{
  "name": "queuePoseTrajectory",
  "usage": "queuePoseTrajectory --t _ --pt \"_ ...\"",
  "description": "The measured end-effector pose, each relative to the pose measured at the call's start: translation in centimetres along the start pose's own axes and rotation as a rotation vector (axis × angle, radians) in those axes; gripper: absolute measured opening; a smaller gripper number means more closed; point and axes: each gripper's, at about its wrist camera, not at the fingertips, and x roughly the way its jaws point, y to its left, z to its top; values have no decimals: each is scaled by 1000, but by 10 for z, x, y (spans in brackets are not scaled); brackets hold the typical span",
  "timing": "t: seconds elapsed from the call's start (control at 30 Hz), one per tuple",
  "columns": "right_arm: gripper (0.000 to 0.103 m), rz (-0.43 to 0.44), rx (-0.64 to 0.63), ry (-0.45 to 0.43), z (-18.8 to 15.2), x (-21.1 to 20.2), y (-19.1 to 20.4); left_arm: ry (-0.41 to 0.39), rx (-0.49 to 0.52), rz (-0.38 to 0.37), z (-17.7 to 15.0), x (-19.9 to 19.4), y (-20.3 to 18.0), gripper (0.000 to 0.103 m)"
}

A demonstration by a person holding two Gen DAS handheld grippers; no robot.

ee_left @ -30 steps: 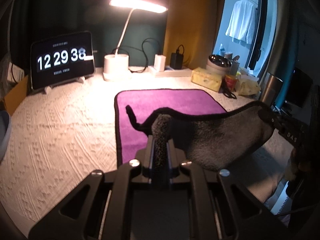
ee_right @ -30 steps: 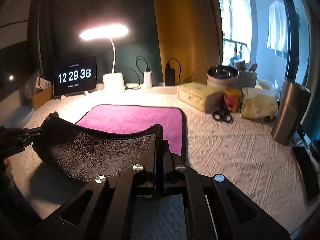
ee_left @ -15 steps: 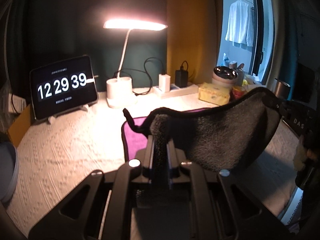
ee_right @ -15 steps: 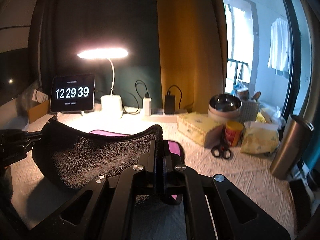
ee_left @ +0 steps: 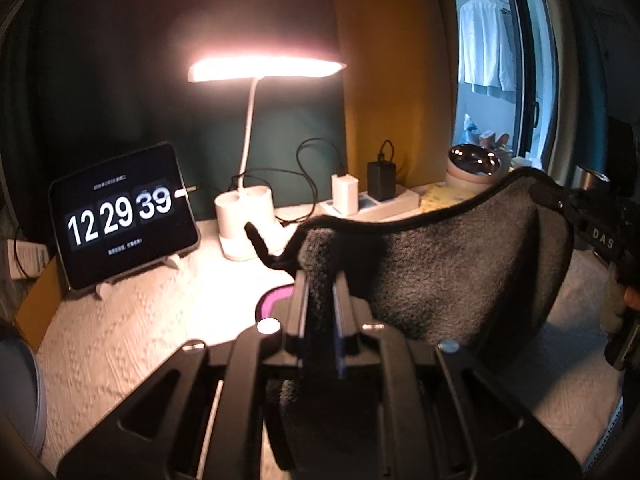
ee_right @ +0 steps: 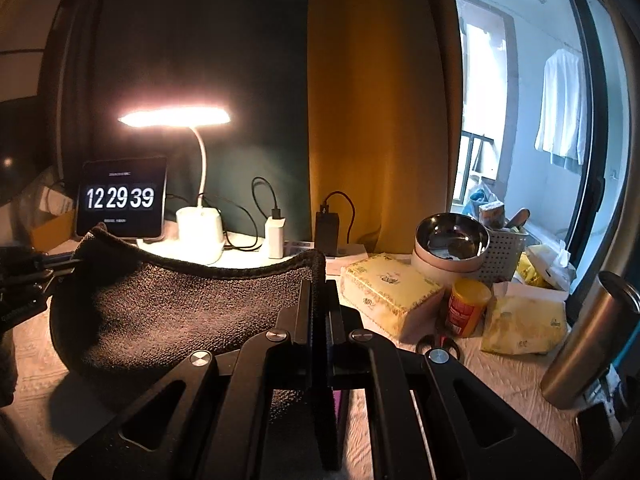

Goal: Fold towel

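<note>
Above the near table [ee_right: 500, 376]: towel [ee_left: 448, 264] held off the surface, grey side out, sagging between two pinched corners. Left gripper [ee_left: 320, 280] clamped on left corner; right gripper [ee_right: 319, 284] clamped on right corner. Sliver of purple face visible low at left. Far side: lit lamp [ee_left: 260, 68], clock [ee_right: 120, 198] reading 12 29 39.

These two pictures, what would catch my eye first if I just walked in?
Probably the towel, its dark grey side toward the cameras, slung like a hammock above the table between the left tongs and the right tongs, each clamped on a corner. Behind it a lit desk lamp glows at the back, with a clock tablet beside it reading 12 29 39.
</note>
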Motion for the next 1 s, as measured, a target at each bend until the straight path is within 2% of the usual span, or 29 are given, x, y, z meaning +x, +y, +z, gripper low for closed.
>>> queuePoseTrajectory --t 0.27,0.4,0.53,1.0 --pt "5 -10 -43 31 5 36 2 30 -6 28 8 35 8 11" --pt "5 -10 -60 52 6 57 3 73 -18 15 10 50 14 11" --pt "5 -9 -64 73 3 73 3 81 -32 18 13 58 20 11" --pt "5 -7 -65 140 -1 108 5 155 -38 29 7 98 21 11"
